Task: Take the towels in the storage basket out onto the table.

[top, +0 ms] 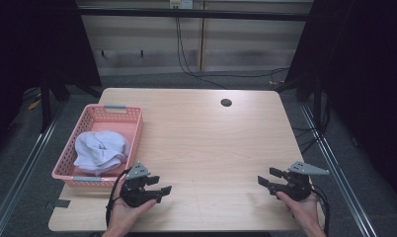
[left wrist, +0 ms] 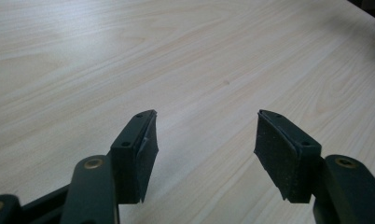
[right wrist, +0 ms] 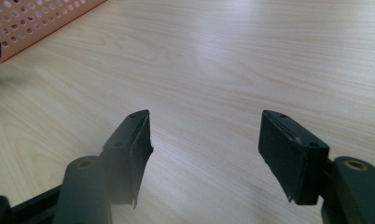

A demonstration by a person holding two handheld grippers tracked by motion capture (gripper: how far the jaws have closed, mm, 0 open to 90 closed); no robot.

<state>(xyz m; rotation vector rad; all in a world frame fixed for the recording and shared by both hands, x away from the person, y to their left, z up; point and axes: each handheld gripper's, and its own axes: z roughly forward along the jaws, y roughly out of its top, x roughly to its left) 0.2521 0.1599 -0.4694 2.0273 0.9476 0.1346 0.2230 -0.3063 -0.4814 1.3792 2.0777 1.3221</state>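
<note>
The pale wooden table is seen bare between the tongs. The pink perforated plastic basket, long axis running away from the person, sits just beyond the left gripper, well apart from the right gripper. In it lies the crumpled white cloth, soft and bunched. Both grippers are held open, gripping nothing.

Black left gripper and right gripper, grey three-cornered plates, trailing cables
</note>
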